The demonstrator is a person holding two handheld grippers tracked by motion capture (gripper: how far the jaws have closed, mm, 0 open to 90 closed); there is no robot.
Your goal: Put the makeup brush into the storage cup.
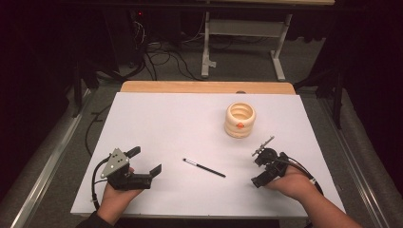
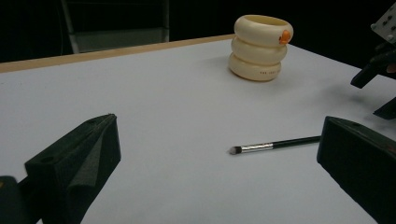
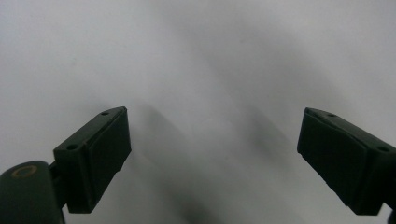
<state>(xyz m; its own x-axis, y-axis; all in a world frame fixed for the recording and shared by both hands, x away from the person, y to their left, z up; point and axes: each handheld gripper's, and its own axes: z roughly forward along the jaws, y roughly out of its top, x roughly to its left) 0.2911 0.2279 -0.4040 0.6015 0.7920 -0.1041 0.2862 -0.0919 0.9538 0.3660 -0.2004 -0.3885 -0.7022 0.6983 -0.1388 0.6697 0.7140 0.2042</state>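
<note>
Lining up on the makeup brush [image 1: 204,167], which lies flat on the white table [image 1: 166,118], well short of the cream ringed holder [image 1: 240,119] and apart from it. Looks like the approach step, nothing grasped yet. Next move probably calls for closing in low over the thin handle and pinching it square. My left gripper [image 1: 144,161] sits left of the brush, jaws spread wide, empty, bristle tip between them in its view. My right gripper [image 1: 257,166] sits right of the brush, jaws wide too, holding nothing, facing bare table.
</note>
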